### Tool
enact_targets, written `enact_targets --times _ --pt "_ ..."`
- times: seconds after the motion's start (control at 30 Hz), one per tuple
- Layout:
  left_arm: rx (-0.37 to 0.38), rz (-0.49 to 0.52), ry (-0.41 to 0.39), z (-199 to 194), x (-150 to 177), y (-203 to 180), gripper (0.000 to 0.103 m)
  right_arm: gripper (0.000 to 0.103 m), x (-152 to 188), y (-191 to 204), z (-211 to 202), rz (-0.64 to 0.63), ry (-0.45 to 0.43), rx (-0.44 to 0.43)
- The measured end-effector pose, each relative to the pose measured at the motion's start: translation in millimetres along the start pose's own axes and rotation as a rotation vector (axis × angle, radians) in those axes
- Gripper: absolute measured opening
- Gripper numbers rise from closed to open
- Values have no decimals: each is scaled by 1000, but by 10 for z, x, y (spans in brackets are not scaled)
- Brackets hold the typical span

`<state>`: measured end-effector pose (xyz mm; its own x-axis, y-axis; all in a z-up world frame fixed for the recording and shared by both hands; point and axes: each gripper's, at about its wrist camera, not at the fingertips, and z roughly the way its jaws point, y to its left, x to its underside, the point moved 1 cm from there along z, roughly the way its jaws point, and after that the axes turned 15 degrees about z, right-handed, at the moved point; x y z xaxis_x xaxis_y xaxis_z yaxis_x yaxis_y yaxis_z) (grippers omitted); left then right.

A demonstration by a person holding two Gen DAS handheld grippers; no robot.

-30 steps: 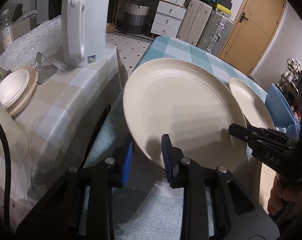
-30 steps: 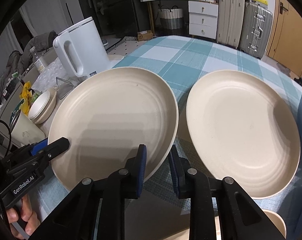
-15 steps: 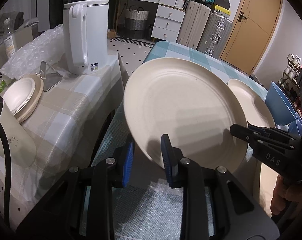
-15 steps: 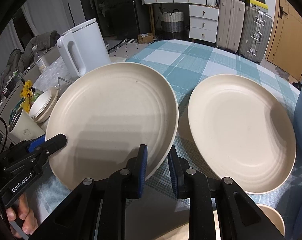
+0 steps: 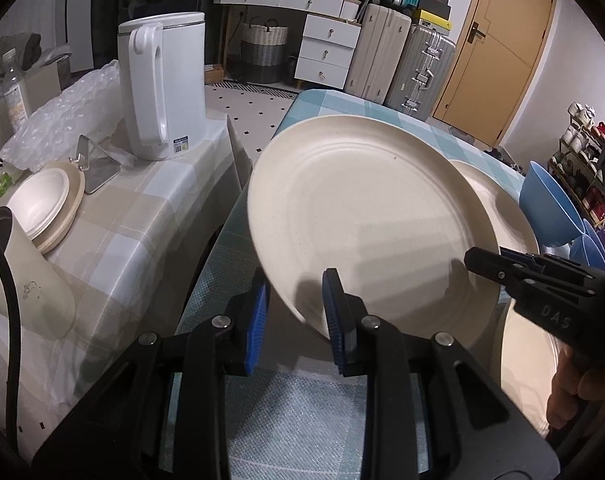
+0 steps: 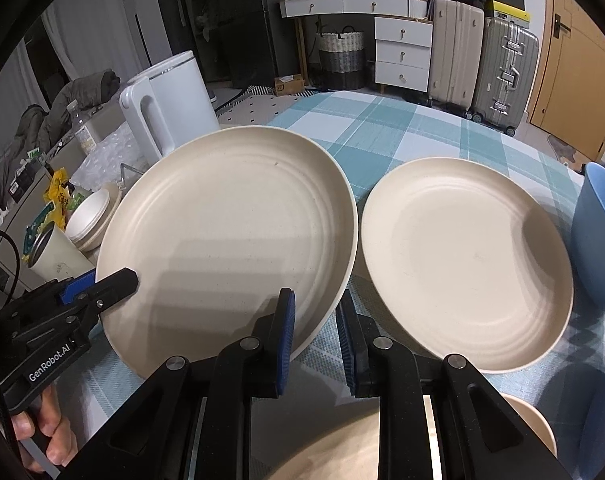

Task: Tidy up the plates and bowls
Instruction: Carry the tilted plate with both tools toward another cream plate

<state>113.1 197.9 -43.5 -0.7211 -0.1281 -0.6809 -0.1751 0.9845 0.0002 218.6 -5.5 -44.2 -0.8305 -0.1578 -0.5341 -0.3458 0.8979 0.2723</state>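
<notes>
Beyond the teal checked tablecloth point(image 6: 382, 132), suitcases point(image 6: 502, 76) line the wall

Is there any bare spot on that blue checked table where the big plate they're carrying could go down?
Yes: the far stretch of the checked tablecloth, beyond the held plate and the second plate, lies bare. The right edge is crowded by a blue bowl. The side table with the kettle and stacked small plates is cluttered.
</notes>
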Motion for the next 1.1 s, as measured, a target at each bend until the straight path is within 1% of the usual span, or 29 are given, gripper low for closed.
enact_targets --times 0.07,0.13,0.3,0.57,0.87,1.1 --pt "11 6 -4 -34 -12 -29 24 21 -9 -42 -54 27 10 -22" --pt "17 12 -6 -64 -29 -62 24 21 -17 -62 -111 32 2 -24" --pt "18 48 -15 -148 -65 -197 24 21 -4 -96 -284 30 -29 -10" --pt "42 89 -31 -263 -117 -373 24 21 38 -228 -483 59 -46 1" --pt "90 134 -46 -399 -126 -645 24 21 137 -431 -738 104 -70 7" --pt "113 175 -53 -504 -146 -855 24 21 230 -573 -931 131 -88 22"
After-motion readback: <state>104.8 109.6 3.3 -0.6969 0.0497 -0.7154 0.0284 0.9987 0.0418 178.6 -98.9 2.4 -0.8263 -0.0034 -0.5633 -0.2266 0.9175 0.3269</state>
